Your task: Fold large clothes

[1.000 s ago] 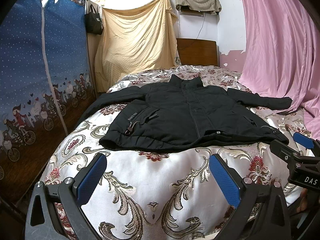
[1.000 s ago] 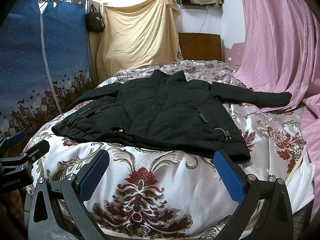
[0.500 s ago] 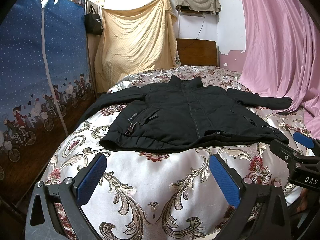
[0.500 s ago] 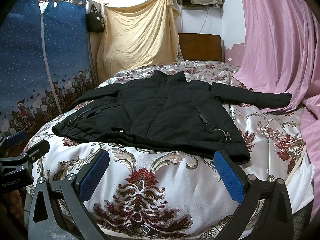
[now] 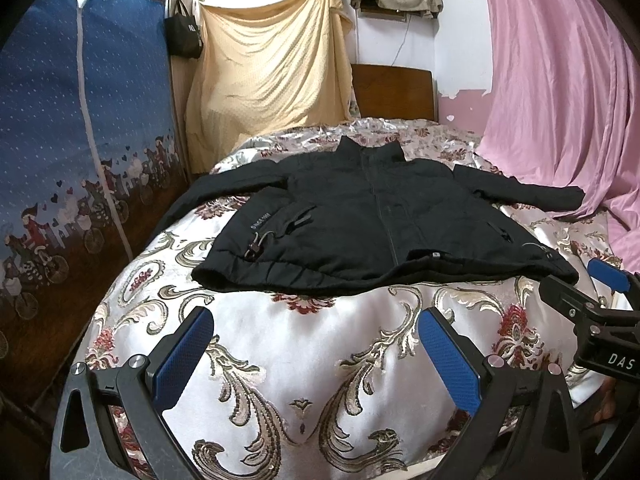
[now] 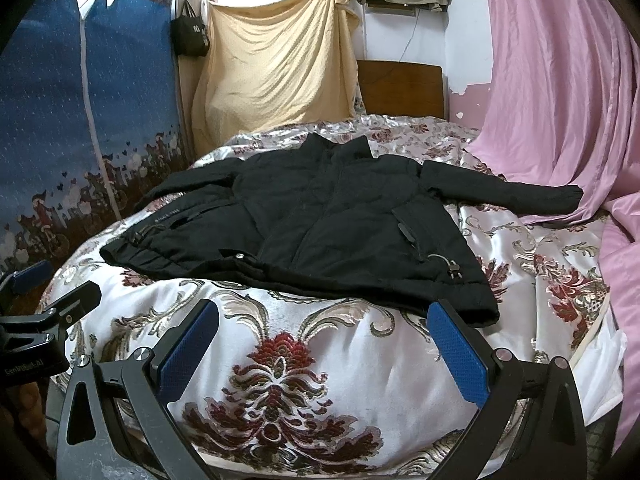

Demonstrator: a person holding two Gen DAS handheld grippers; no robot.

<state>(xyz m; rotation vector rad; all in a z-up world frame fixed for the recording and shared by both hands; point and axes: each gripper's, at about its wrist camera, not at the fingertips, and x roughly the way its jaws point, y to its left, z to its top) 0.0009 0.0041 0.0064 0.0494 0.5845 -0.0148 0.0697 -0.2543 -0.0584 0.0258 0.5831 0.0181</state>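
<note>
A black zip-up jacket (image 5: 372,216) lies flat, front up, on the bed, collar toward the headboard and both sleeves spread out. In the right wrist view the same jacket (image 6: 320,224) shows its hem nearest to me. My left gripper (image 5: 316,348) hovers open over the bedspread, short of the hem, with nothing between its blue pads. My right gripper (image 6: 324,340) is open too, just before the hem's right corner. Each gripper appears at the edge of the other's view.
The bed carries a shiny floral bedspread (image 5: 280,360) with a wooden headboard (image 5: 392,92) behind. A blue fabric wardrobe (image 5: 80,140) stands on the left, a pink curtain (image 5: 560,100) hangs on the right, and a yellow sheet (image 5: 272,80) drapes the back wall.
</note>
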